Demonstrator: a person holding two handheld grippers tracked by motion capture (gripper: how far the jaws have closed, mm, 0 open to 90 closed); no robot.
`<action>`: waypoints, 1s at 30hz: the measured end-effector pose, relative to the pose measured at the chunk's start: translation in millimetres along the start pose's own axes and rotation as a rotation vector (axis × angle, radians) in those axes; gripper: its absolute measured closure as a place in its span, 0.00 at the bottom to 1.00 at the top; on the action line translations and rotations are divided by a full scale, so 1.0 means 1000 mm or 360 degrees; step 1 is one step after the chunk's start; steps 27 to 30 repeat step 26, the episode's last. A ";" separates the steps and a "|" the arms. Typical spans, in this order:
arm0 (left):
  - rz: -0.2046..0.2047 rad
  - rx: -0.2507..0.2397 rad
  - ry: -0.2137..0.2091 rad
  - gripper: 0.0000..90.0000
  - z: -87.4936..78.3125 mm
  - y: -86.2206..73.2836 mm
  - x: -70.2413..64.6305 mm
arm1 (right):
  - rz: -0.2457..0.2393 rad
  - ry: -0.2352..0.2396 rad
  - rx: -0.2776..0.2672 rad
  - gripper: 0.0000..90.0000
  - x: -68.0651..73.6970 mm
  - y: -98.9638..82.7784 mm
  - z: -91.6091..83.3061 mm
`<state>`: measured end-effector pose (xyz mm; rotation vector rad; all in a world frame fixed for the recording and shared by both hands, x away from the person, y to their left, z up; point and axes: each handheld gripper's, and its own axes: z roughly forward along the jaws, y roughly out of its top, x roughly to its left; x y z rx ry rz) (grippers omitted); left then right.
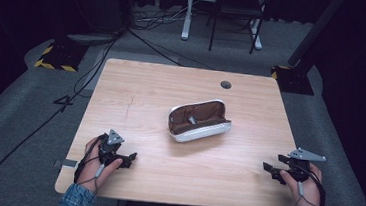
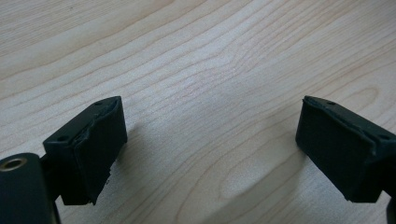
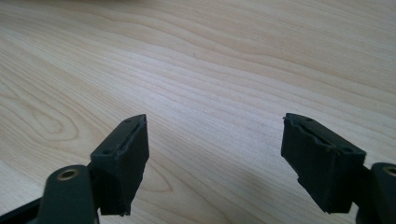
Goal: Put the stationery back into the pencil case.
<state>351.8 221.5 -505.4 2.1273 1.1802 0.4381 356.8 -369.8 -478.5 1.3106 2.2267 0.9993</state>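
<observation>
The pale rectangular wooden tabletop [image 1: 246,159] carries one thing near its middle: an open white glasses case with a brown lining [image 1: 199,120], a small dark item lying inside it, well apart from both hands. The case looks light, stiff-shelled and rather smooth, so I would take it by its long rim or outer wall; no brand or writing can be read. The left gripper [image 1: 130,157] and right gripper [image 1: 267,168] rest near the front corners, the fingers [image 2: 88,154] of both spread wide and empty.
</observation>
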 end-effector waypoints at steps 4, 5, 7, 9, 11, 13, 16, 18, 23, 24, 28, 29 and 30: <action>0.0000 0.0000 0.0000 0.10 0.000 0.000 0.000 | -0.0017 -0.0015 0.0011 0.26 0.000 -0.004 0.006; 0.0000 0.0001 0.0001 0.10 0.000 0.000 0.000 | -0.0021 -0.0019 0.0013 0.26 0.000 -0.005 0.007; 0.0000 0.0001 0.0001 0.10 0.000 0.000 0.000 | -0.0033 -0.0015 0.0015 0.25 0.001 -0.007 0.009; 0.0004 0.0003 0.0001 0.10 0.000 0.000 0.000 | -0.0032 -0.0013 0.0009 0.25 0.001 -0.008 0.012; 0.0005 0.0003 0.0002 0.10 0.000 0.000 0.000 | -0.0028 -0.0009 0.0005 0.23 0.001 -0.010 0.014; 0.0005 0.0003 0.0001 0.10 0.000 0.000 0.000 | -0.0029 -0.0003 0.0007 0.21 0.001 -0.011 0.017; 0.0010 0.0004 -0.0001 0.10 0.000 0.000 0.000 | -0.0033 -0.0003 0.0008 0.17 0.000 -0.014 0.020; 0.0009 0.0006 -0.0002 0.10 0.000 0.001 0.000 | -0.0069 -0.0014 0.0000 0.16 0.001 -0.015 0.022; 0.0005 0.0007 -0.0002 0.10 0.000 0.001 0.000 | -0.0071 -0.0025 0.0002 0.14 0.002 -0.014 0.023; 0.0009 0.0007 0.0002 0.10 0.000 0.001 0.000 | -0.0063 -0.0028 0.0007 0.14 0.002 -0.014 0.023; 0.0009 0.0007 0.0002 0.10 0.000 0.001 0.000 | -0.0062 -0.0030 0.0008 0.13 0.002 -0.014 0.024; 0.0009 0.0007 0.0002 0.10 0.000 0.001 0.000 | -0.0062 -0.0030 0.0008 0.13 0.002 -0.014 0.024; 0.0009 0.0007 0.0002 0.10 0.000 0.001 0.000 | -0.0062 -0.0030 0.0008 0.13 0.002 -0.014 0.024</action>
